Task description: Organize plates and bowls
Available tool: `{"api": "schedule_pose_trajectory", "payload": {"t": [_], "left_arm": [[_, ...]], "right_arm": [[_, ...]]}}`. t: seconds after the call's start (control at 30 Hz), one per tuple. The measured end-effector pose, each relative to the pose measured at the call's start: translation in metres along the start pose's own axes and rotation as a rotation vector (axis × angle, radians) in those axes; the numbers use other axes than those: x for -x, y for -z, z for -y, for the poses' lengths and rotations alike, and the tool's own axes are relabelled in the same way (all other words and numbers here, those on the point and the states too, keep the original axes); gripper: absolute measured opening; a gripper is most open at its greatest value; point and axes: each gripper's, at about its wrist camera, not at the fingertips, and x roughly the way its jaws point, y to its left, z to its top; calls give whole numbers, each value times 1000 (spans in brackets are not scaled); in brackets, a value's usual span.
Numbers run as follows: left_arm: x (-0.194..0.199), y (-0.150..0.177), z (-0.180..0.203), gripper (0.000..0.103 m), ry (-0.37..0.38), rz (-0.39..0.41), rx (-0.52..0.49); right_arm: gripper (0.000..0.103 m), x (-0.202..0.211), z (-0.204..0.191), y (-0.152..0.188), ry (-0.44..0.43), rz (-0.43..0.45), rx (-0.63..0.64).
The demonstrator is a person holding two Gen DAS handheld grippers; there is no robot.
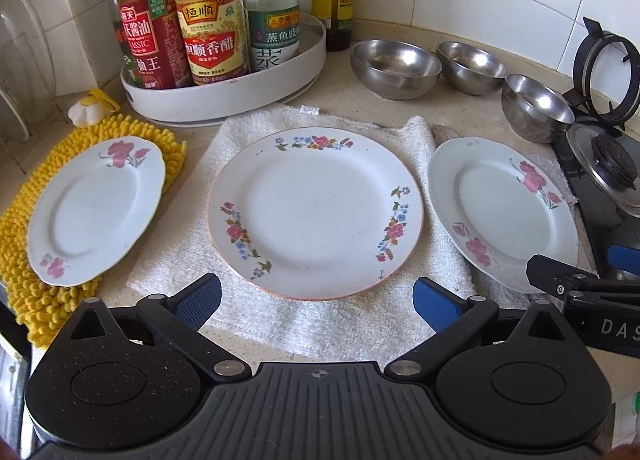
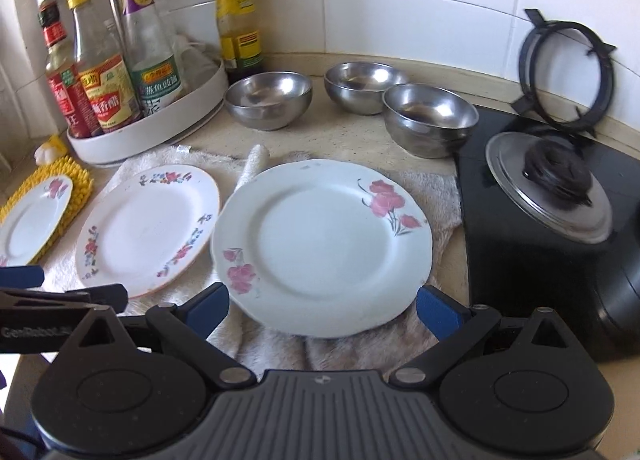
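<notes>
The left gripper is held low and level, its two blue-padded fingers spread wide apart with nothing between them. The right gripper sits just beside it at much the same height, its blue fingers likewise splayed wide and clasping nothing; each gripper's black linkage shows at the edge of the other's view

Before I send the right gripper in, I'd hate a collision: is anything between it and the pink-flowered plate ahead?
Nothing visible: the right gripper, open, already flanks the near rim of the pink-flowered plate on the towel.
</notes>
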Motion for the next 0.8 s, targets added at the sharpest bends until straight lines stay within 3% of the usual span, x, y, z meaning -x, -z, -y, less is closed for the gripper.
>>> {"api": "schedule_pose_trajectory", "payload": {"t": [0.3,0.6,0.8], "left_arm": [[-12,-6,34,101,153,28,34],[-37,-16,76,99,269,-36,-2],[-58,-30,85,96,330,-61,-23]], "right_arm": [[102,-30,58,-12,-75,-39,-18],[101,-61,98,-30,-203,-75,-17],[96,-87,101,-38,-275,-129,-3]]}}
